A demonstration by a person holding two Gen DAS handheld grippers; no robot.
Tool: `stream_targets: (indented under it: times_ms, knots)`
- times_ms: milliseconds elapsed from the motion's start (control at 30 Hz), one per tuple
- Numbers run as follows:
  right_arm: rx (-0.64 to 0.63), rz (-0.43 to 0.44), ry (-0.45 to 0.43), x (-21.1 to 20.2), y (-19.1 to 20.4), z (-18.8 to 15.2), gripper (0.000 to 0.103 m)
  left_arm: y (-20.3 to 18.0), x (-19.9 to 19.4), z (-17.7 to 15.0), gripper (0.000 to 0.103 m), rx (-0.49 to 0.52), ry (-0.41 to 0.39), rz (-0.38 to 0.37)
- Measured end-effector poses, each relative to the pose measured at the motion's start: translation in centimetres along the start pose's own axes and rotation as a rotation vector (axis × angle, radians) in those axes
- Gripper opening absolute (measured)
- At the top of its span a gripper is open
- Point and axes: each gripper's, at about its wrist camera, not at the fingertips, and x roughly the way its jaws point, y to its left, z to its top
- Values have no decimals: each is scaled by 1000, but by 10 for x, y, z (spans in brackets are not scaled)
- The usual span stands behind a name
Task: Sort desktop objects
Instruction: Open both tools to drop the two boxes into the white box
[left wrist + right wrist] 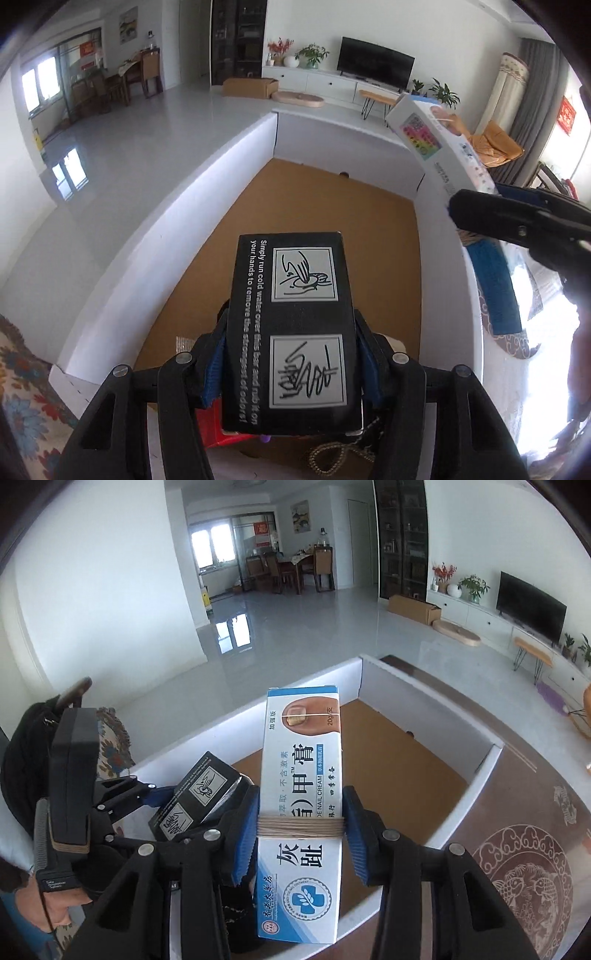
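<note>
Left gripper (291, 363) clamped on a black box (291, 328), blue pads pressed to both long sides; box printed with white text and two hand-washing diagrams, held lengthwise above the near end of the tray. Beneath it, partly hidden: something red (212, 428) and a beaded chain (332, 458).

Right gripper (301, 825) clamped on a white-and-blue nail cream carton (301, 812), pads on both long edges; tan rubber bands (301, 827) wrap the carton at pad level. Carton held lengthwise over the tray's near side, just right of the black box.

Both items sit above a shallow white-walled cardboard tray (207, 184) with a bare brown floor (314, 206); a small dark speck (344, 173) lies near its far wall. The tray rests on a brown patterned mat (535, 867).

Farther off: glossy grey floor tiles (295, 627), a cardboard box (249, 86), white TV cabinet (325, 83) with a television (376, 66) and potted plants (312, 55), dining table and chairs (291, 568) by the window
</note>
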Motion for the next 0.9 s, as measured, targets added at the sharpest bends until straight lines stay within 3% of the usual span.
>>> stream_targets:
  times_ms: [133, 167, 267, 367, 467, 500, 533, 667, 900]
  knots:
    - [16, 4, 98, 52, -3, -17, 45, 0, 18, -7, 60, -1, 37, -4]
    - [24, 3, 131, 63, -7, -22, 46, -1, 19, -7, 64, -1, 32, -1]
    - [81, 29, 175, 76, -19, -37, 56, -4, 17, -7, 86, -20, -10, 10]
    - [104, 36, 177, 74, -31, -47, 68, -6, 8, -10, 88, -21, -62, 30]
    - [136, 53, 144, 55, -38, -46, 77, -11, -9, -16, 90, -25, -141, 65]
    - [144, 51, 130, 46, -39, -46, 82, -12, -14, -19, 93, -38, -168, 77]
    - [149, 45, 115, 36, -41, -47, 87, -12, -18, -21, 103, -53, -186, 82]
    - [139, -20, 94, 1, -42, -57, 95, -17, -21, -25, 103, -110, -176, 62]
    - [114, -85, 102, -29, -44, -73, 95, -43, -44, -30, 103, -118, -187, 261]
